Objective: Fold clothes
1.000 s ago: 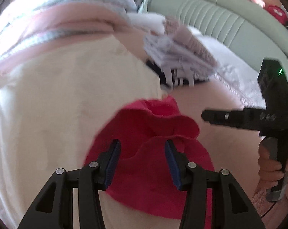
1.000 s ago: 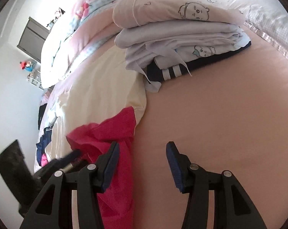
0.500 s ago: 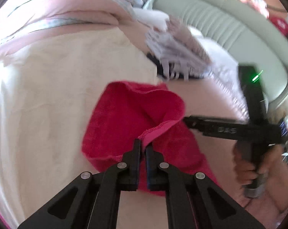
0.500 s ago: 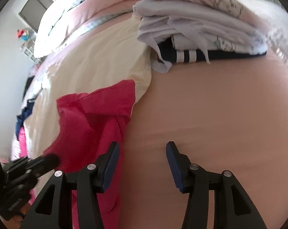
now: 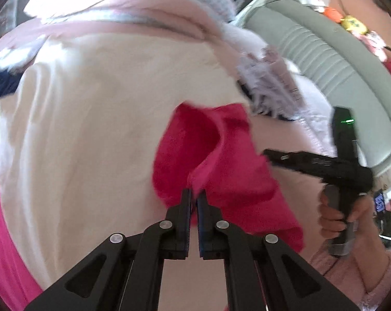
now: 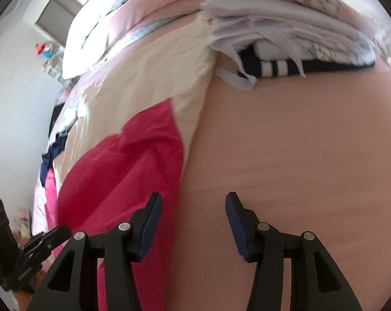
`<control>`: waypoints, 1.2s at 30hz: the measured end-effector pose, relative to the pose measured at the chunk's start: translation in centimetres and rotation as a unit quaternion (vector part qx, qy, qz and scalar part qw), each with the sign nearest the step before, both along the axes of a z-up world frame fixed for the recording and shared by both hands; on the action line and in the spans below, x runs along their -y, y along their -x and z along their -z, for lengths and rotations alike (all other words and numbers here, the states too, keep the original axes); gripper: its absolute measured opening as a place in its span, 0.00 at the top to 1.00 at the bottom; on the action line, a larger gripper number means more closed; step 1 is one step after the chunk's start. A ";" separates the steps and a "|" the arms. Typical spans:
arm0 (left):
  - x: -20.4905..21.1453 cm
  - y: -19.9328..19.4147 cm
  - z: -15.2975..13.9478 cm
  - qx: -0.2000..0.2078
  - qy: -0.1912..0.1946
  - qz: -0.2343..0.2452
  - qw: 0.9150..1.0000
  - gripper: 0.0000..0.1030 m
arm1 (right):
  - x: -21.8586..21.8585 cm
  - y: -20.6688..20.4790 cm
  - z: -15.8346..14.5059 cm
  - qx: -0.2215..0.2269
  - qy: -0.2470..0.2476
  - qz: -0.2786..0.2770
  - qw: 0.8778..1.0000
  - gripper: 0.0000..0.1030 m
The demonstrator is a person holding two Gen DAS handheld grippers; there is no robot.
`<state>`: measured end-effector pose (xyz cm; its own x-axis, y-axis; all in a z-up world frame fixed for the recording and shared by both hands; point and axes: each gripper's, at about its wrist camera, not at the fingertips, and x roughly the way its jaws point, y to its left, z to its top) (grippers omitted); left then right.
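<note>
Left wrist view, nearest: left tool [image 5: 194, 196], its two blue-padded fingers drawn almost together and pinching a raised fold of the red garment [image 5: 221, 165].
Red garment, left view: crumpled, lifted into a ridge at the pinch; the rest spreads ahead and to the right of the tool, partly on the cream cloth [image 5: 97, 119] and partly on the pink bed sheet [image 6: 299, 142].
Right wrist view, nearest: right tool [image 6: 192, 220], fingers wide apart with nothing between them, hanging over bare pink sheet.
Red garment, right view: lies left of the right tool [image 6: 122, 171], its edge running just beside the left finger; whether it touches, I cannot tell.
Right tool seen from left view: black body [image 5: 322, 163] held in a hand [image 5: 338, 217], tip just beside the garment's right edge; green light on the body.
Writing: faint marks on the right tool's arm, too blurred to read.
Farther: stack of folded clothes [image 6: 286, 33], pale pieces over a navy one with white stripes, well apart from both tools.
Farthest: pink and blue bedding [image 5: 122, 7]; grey-green ribbed headboard [image 5: 325, 59].
</note>
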<state>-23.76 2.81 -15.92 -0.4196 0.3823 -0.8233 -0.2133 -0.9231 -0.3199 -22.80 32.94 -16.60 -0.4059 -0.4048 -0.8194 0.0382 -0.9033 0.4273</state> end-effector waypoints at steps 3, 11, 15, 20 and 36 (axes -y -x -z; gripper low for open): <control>1.3 0.7 2.3 0.035 0.041 -0.052 0.997 0.98 | 1.4 -0.2 -0.7 -0.021 -0.037 -0.028 0.999 0.51; 0.7 0.2 0.1 -0.013 -0.018 -0.005 1.000 0.54 | 1.8 -2.3 -0.5 -0.021 -0.060 -0.041 0.997 0.51; -1.7 0.5 0.7 -0.041 -0.010 0.037 0.998 0.43 | 1.4 -3.5 -1.4 -0.036 -0.048 -0.047 0.997 0.51; -2.8 1.8 3.2 0.007 -0.001 0.041 0.999 0.83 | 0.5 -5.2 -1.1 -0.020 -0.051 -0.045 0.997 0.51; -0.6 6.5 0.2 -0.026 0.086 0.017 0.996 0.92 | 5.9 -11.7 0.8 -0.025 -0.149 -0.163 0.975 0.43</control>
<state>-30.27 3.37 -16.09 -0.4522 0.2521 -0.8556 -0.2573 -0.9553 -0.1454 -11.08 27.09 -17.40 -0.3377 -0.2655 -0.9030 0.3571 -0.9238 0.1381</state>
